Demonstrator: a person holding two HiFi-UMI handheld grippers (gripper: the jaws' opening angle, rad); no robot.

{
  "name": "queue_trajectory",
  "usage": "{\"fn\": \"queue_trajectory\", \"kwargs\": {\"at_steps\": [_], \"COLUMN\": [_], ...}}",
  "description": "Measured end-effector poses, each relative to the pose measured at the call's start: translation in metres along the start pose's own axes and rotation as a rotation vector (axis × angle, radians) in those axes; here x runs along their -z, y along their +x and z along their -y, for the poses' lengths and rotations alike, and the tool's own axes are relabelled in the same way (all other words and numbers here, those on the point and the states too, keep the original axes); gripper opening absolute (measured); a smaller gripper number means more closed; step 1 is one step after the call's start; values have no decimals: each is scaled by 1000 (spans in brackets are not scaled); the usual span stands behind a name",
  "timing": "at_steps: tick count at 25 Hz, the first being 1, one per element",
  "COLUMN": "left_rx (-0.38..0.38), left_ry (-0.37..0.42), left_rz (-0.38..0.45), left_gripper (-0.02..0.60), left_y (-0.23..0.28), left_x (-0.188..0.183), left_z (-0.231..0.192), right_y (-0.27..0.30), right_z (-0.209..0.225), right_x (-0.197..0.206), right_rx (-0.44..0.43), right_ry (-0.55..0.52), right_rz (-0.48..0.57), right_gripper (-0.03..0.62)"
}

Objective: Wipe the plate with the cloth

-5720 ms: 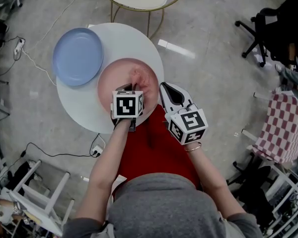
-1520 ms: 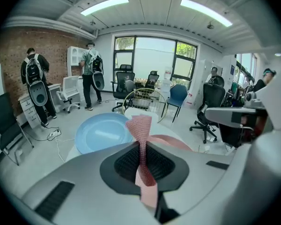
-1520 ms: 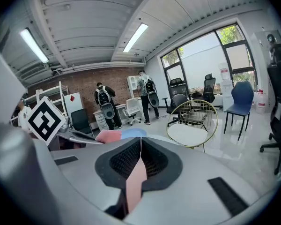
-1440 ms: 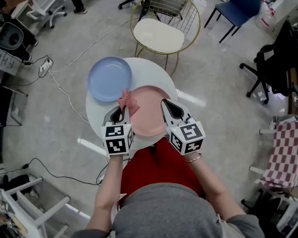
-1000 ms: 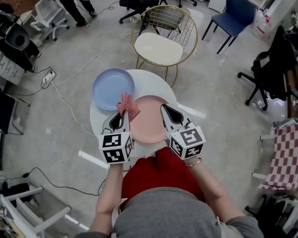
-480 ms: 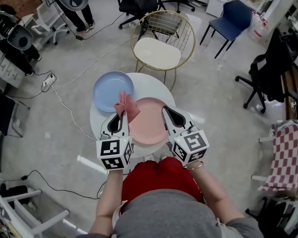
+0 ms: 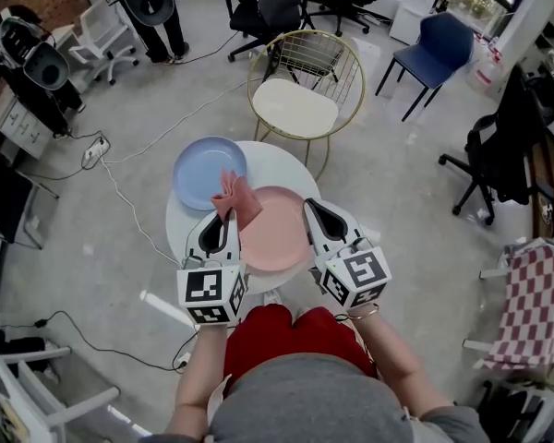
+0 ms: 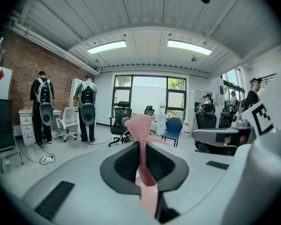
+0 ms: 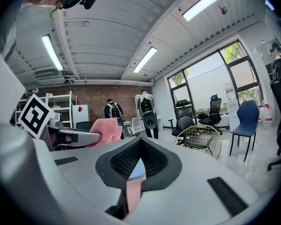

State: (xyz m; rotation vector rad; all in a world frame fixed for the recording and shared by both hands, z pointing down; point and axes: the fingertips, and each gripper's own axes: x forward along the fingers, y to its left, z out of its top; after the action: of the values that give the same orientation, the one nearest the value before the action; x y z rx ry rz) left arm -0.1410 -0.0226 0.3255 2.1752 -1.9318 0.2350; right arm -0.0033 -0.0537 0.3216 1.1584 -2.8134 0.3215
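Seen from above, a person stands at a small round white table (image 7: 282,162) with a two-jaw gripper in each hand, both pointing forward over a pink plate (image 7: 277,233). The left gripper (image 7: 226,218) has its jaws clamped on a bunched pink cloth (image 7: 237,198). In the left gripper view the knitted fabric stands up from between the closed pads against the room beyond, so it appears held in the air, not pressed flat. From above, the cloth sits over the pink plate's left rim, just beside a blue plate (image 7: 203,169) at the table's far left. The right gripper (image 7: 312,209) hovers at the pink plate's right edge, its jaws pressed together at the tips with nothing caught between them – only slivers of blue and pink show through the gap behind the tips. A gold wire chair (image 7: 294,107) stands beyond the table. The wiping step looks paused with the cloth raised. The next move likely calls for lowering the cloth onto the plate's face and sweeping across it, keeping the pinch firm.
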Motion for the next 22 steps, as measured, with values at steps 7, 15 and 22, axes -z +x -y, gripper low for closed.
{"fn": "queue_trajectory", "kwargs": {"at_steps": [7,15,22], "left_rx": [-30,-62,-83], "left_ry": [-2,1,4], "left_rz": [27,50,75], "left_gripper": [28,28,28], "left_y": [-15,-37,-57], "left_x": [-6,-12,-17], "left_z": [23,46,61], "right_y": [-19,-43,-64], "right_z": [5,0,-6], "right_x": [-12,-22,-28], "right_rx": [-32,-73,-93], "right_ry": [-12,-18,-25], "right_rz": [24,60,86], "right_gripper": [28,28,28]}}
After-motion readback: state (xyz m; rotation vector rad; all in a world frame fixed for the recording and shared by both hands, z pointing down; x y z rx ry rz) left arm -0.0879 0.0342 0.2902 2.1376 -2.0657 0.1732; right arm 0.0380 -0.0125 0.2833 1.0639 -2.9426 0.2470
